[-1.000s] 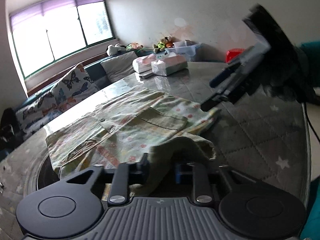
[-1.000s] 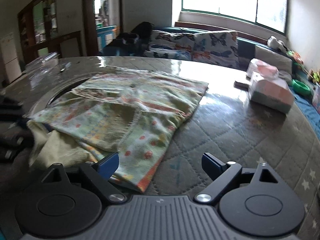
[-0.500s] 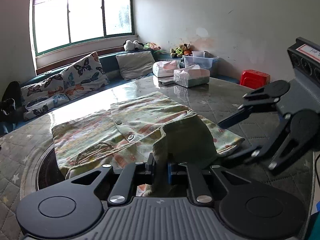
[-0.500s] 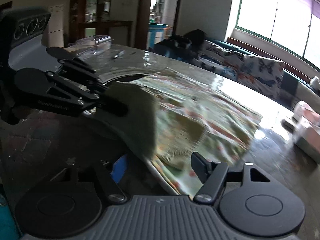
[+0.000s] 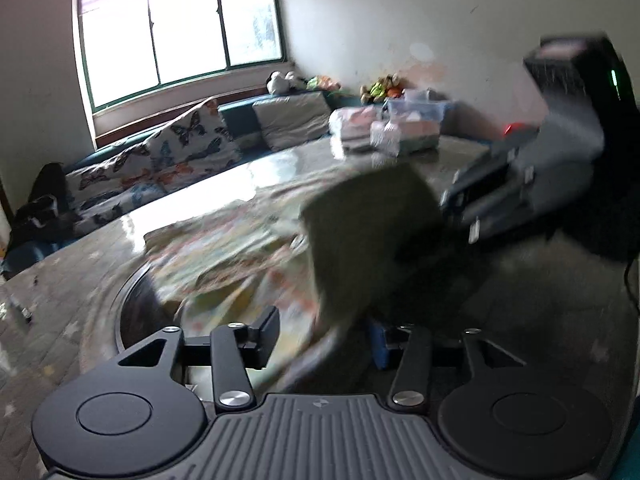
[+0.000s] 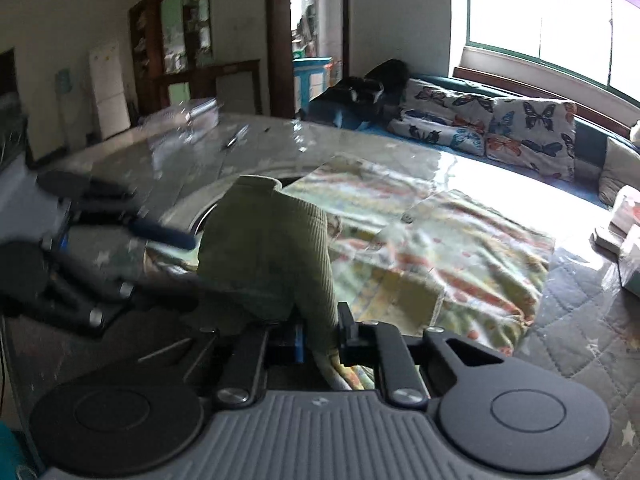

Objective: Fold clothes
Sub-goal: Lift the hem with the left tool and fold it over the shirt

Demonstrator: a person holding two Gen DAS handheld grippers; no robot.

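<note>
Olive-green hem of the floral shirt (image 6: 420, 248) is pinched in the right gripper (image 6: 318, 340) and lifted mid-fold, left gripper (image 5: 324, 336) spread apart; next, lay it flat on the counter (image 6: 580, 320)

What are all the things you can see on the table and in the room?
shirt: one, pale green with orange flowers, spread on the table, one part lifted
table: one, grey quilted top, under the shirt
tissue packs: blurred, perhaps two, pink and white, far side of the table
butterfly cushions: several, white with coloured butterflies, on the sofa below the window
soft toys: a few, mixed colours, far corner
fridge: one, white, far room
left gripper: one, black, fingers open
right gripper: one, black, fingers shut on the shirt
</note>
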